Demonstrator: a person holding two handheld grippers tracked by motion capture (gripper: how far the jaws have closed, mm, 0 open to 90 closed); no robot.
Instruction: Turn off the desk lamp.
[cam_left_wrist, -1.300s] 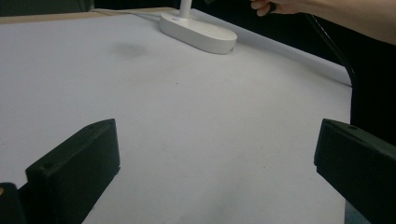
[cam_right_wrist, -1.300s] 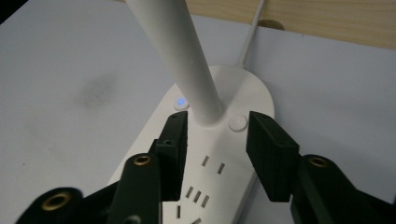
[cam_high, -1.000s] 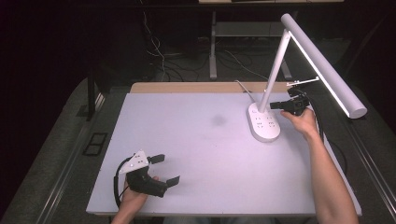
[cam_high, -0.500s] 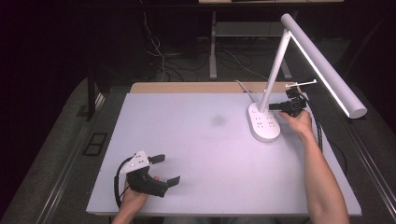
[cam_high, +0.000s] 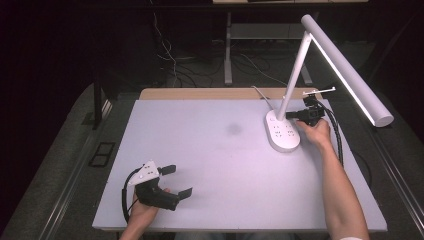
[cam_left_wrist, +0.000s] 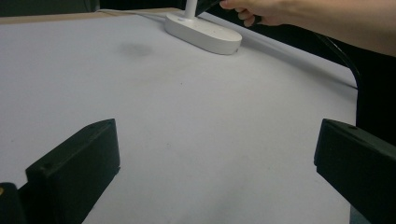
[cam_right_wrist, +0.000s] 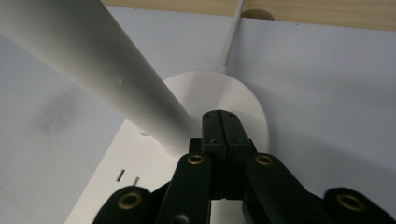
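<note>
A white desk lamp stands at the table's far right, its oval base (cam_high: 282, 132) flat on the white tabletop and its stem (cam_high: 295, 70) leaning up to a lit bar head (cam_high: 350, 70). My right gripper (cam_high: 292, 115) sits right beside the stem's foot, low over the base. In the right gripper view its jaws are pressed together with nothing between them, tips (cam_right_wrist: 219, 122) against the stem (cam_right_wrist: 102, 70) where it meets the base (cam_right_wrist: 224, 100). My left gripper (cam_high: 177, 181) rests near the front left edge, jaws wide apart and empty (cam_left_wrist: 215, 154).
The lamp's white cord (cam_high: 261, 93) runs off the back of the table over a wooden strip (cam_high: 200, 93). A faint dark smudge (cam_high: 234, 129) marks the tabletop's middle. Black cables trail from both grippers. Dark floor and cables lie beyond the table.
The right gripper has edged slightly closer to the lamp stem. The left gripper has stayed where it was.
</note>
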